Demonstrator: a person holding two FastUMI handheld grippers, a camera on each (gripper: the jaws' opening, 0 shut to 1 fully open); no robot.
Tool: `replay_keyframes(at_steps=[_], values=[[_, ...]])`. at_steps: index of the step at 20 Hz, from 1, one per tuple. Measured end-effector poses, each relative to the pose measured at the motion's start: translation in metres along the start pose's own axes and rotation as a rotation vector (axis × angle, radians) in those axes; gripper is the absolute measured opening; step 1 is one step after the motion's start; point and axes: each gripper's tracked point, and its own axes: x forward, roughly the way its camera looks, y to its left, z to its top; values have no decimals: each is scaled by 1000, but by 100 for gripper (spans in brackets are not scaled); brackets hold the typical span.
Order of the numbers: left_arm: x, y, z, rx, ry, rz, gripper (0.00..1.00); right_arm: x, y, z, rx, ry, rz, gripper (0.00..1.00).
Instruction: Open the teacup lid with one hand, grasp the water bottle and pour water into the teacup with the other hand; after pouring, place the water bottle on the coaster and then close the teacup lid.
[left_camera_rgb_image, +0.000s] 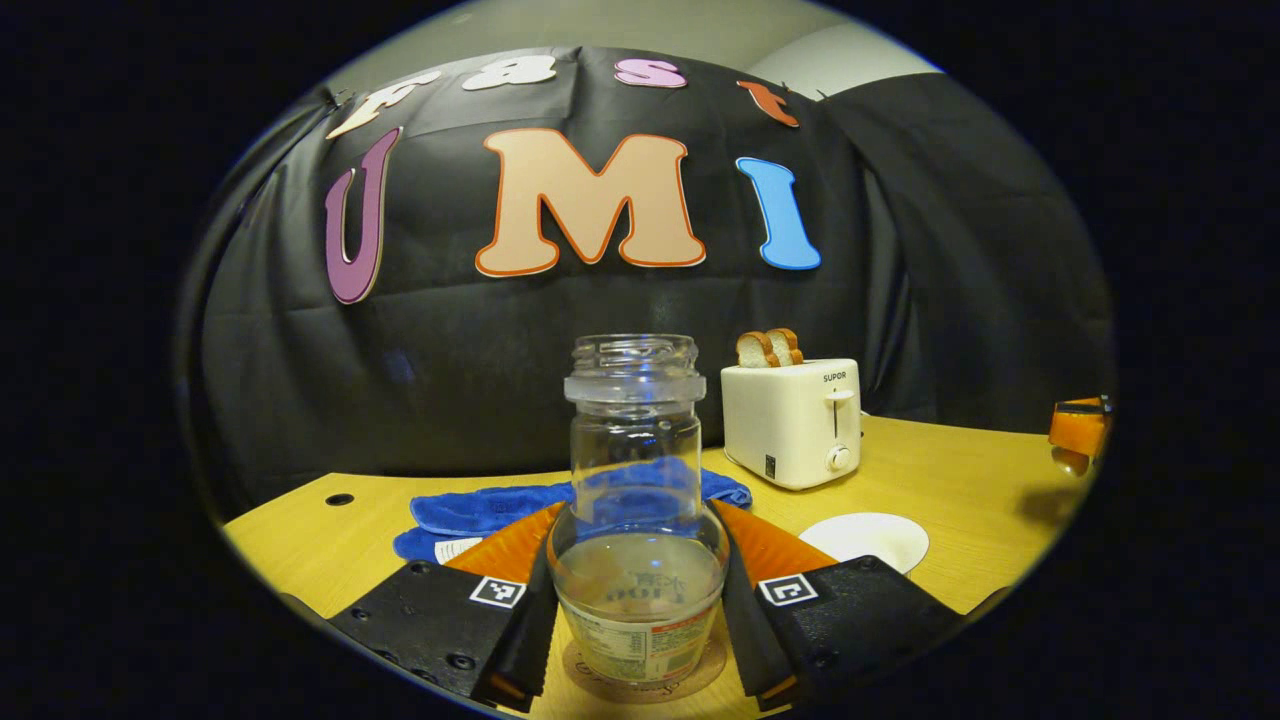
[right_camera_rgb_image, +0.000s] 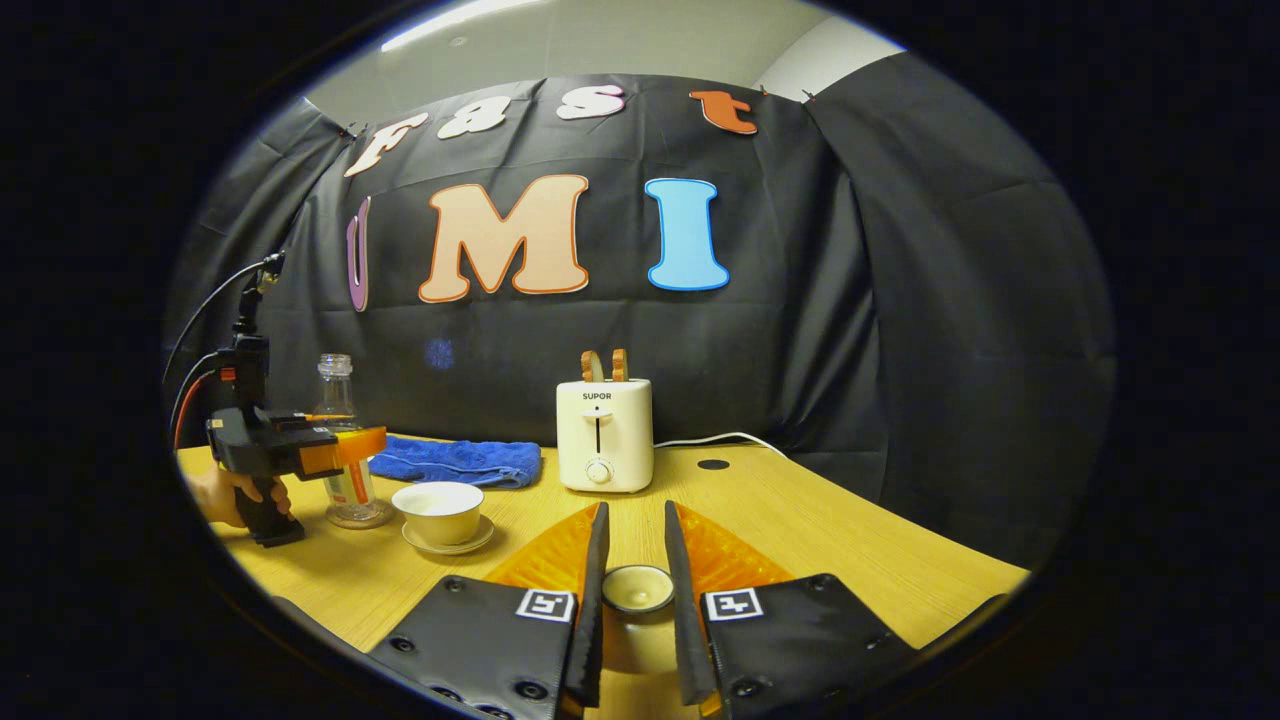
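Observation:
The clear, capless water bottle (left_camera_rgb_image: 636, 470) stands upright on a round brown coaster (left_camera_rgb_image: 590, 678) with a little water in its base. My left gripper (left_camera_rgb_image: 637, 520) is shut on it, a finger pressing each side of its wide lower body. In the right gripper view this bottle (right_camera_rgb_image: 338, 400) and the left gripper (right_camera_rgb_image: 340, 447), held by a hand, are at the far left. The white teacup (right_camera_rgb_image: 438, 510) sits uncovered on its saucer beside them. My right gripper (right_camera_rgb_image: 636, 520) is shut on the small round teacup lid (right_camera_rgb_image: 637, 588), above the table.
A white toaster (left_camera_rgb_image: 792, 420) with two bread slices stands at the back of the wooden table (right_camera_rgb_image: 800, 540). A blue cloth (left_camera_rgb_image: 470, 508) lies behind the bottle. The teacup's white rim (left_camera_rgb_image: 865, 540) shows to the bottle's right, with the right gripper (left_camera_rgb_image: 1078, 430) farther right.

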Motion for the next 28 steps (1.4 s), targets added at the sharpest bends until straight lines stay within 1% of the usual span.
replay_keyframes(at_steps=[4, 10, 12, 13, 14, 16, 17, 20, 22, 23, 24, 25, 28], values=[[-3, 7, 1, -54, -39, 17, 69, 1, -1, 0, 0, -1, -2, 33], [-4, 7, -3, -54, -26, 24, 70, 0, -1, 0, 0, 0, -3, 34], [-3, 5, -10, -55, 15, 13, 72, 0, -2, 0, 0, 0, -4, 34], [-3, 4, -7, -66, -4, 12, 72, 1, -1, 1, 0, 0, -5, 34], [-3, 4, -9, -54, 7, 16, 75, 1, -2, -1, -1, -1, -6, 34], [-4, 7, -7, -61, 5, 21, 98, 1, -2, 0, -1, 0, -7, 34], [-6, 7, -10, -62, 9, 24, 94, 1, -2, 0, 0, 0, -7, 34], [-16, 12, -9, -60, 10, 48, 95, -1, 1, 0, 1, -1, 5, 33], [-33, 19, -9, -60, 14, 76, 95, 0, 9, 0, 2, 1, 36, 33], [-41, 19, -7, -56, 6, 69, 95, 0, 15, 0, 3, 1, 59, 33], [-51, 16, -6, -60, 9, 48, 96, 1, 23, -1, 4, 3, 88, 33], [-63, 17, -8, -59, 11, 43, 96, 3, 33, -2, 4, 3, 119, 34], [-99, 33, -6, -58, 9, 58, 96, 8, 67, -4, 7, 11, 225, 34]])
